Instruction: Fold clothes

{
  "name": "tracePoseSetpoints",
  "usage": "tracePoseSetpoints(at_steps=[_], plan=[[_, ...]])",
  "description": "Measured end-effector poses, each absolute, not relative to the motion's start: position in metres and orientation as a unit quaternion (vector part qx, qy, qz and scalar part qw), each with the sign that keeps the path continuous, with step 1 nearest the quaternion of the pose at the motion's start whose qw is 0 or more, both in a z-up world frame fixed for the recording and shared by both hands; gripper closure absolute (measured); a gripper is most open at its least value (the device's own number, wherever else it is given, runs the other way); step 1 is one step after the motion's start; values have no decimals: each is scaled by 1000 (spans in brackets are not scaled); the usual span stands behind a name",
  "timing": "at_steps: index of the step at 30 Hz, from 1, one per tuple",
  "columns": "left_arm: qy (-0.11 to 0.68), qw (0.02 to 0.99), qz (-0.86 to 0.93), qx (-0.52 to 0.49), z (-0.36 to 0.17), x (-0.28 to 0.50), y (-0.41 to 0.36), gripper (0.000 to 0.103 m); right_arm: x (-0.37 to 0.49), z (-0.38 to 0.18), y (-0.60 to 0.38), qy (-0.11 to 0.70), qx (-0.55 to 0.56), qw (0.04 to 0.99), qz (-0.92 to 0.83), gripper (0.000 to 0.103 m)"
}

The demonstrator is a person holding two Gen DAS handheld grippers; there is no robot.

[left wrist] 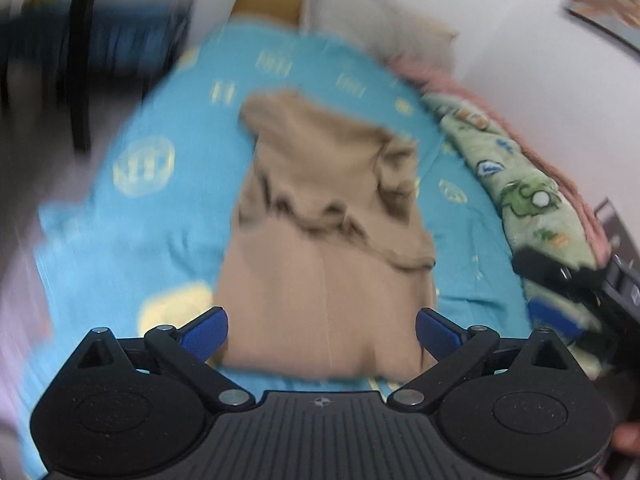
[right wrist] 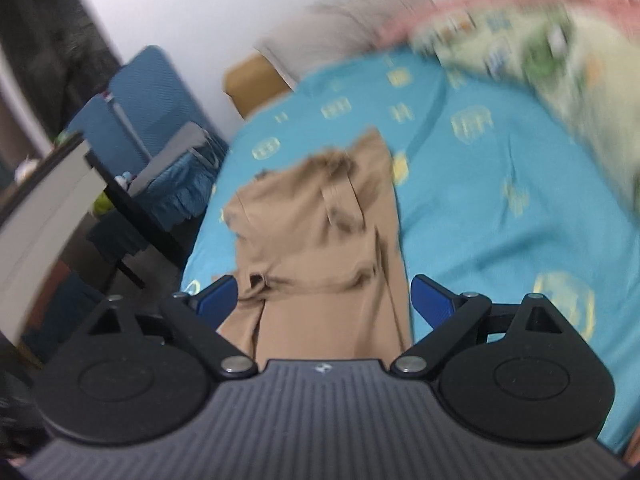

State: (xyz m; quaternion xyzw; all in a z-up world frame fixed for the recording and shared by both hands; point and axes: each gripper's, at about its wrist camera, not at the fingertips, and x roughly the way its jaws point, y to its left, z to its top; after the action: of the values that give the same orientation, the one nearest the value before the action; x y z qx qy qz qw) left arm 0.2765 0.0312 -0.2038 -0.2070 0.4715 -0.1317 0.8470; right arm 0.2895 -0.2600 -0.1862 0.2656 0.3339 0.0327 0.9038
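Tan garment (left wrist: 328,240) btwn open jaws, unheld

Tan garment (left wrist: 320,248) lying on blue patterned bedsheet (left wrist: 160,208), folded over, upper layer rumpled, lower part flat.

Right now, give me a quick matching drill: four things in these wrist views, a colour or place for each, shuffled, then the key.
Things:
1. garment
2. bed sheet
3. blanket
4. chair

Descriptions:
A. dark blue, standing beside the bed
B. green with cartoon prints, bunched along the bed's wall side
C. tan, lying partly folded on the bed
D. turquoise with pale yellow prints

Pairs: 1-C, 2-D, 3-B, 4-A
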Motion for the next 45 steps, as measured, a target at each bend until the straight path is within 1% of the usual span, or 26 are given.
tracePoseSetpoints(at_steps=[4,6,9,11,13,14,15,16,17,18,19,20,21,22,23,25,26,27,28,30,31,32,35,37,40,45], plan=[[534,772,-125,-322,-243,291,50,6,295,-221,-283,384,399,832,27,8],[552,743,-117,-359,-260,295,53,10,296,-243,-284,404,462,789,38,8],[538,740,-105,-389,-268,298,59,11,297,-269,-275,425,526,735,54,9],[524,748,-91,-398,-268,301,63,21,297,-282,-266,439,553,706,54,9],[513,750,-69,-413,-272,301,70,41,297,-293,-256,451,573,682,54,9],[508,748,-59,-422,-274,301,74,46,297,-297,-251,458,572,678,51,9],[505,747,-50,-430,-276,299,78,63,296,-300,-246,460,572,677,47,9],[501,746,-40,-437,-278,298,82,75,295,-303,-243,457,575,677,41,11],[496,745,-36,-445,-278,296,85,79,295,-306,-243,448,577,681,32,21],[489,744,-33,-454,-279,294,88,86,295,-308,-244,440,579,686,23,27],[482,743,-30,-464,-279,292,91,89,296,-308,-245,434,577,692,19,36],[477,742,-28,-469,-279,290,92,90,295,-309,-248,427,576,697,9,50],[473,743,-25,-473,-278,288,93,90,291,-310,-255,417,583,697,-9,57],[469,743,-22,-477,-277,286,95,90,288,-311,-261,410,588,697,-28,68],[468,741,-22,-481,-277,285,95,90,285,-312,-267,403,592,697,-46,76],[471,735,-23,-487,-278,286,97,85,286,-309,-267,396,582,708,-53,77],[476,732,-21,-486,-280,287,96,81,287,-308,-267,392,577,714,-55,81],[481,729,-22,-485,-282,290,95,70,288,-304,-265,390,568,723,-53,84],[483,726,-25,-489,-283,291,95,68,289,-300,-262,388,557,732,-51,88],[480,716,-35,-506,-285,293,96,70,291,-290,-258,379,535,754,-39,90],[474,710,-41,-519,-286,293,98,84,292,-284,-257,372,523,766,-28,91],[469,705,-46,-530,-286,293,100,91,292,-277,-256,365,511,778,-18,92],[453,699,-63,-550,-274,294,107,94,290,-260,-264,349,525,776,5,93],[436,720,-77,-535,-248,293,106,95,292,-242,-268,341,523,781,19,93],[405,751,-99,-513,-203,286,104,96,290,-203,-271,323,477,815,55,93],[364,784,-130,-486,-140,245,97,96,261,-162,-282,300,462,831,82,93]])
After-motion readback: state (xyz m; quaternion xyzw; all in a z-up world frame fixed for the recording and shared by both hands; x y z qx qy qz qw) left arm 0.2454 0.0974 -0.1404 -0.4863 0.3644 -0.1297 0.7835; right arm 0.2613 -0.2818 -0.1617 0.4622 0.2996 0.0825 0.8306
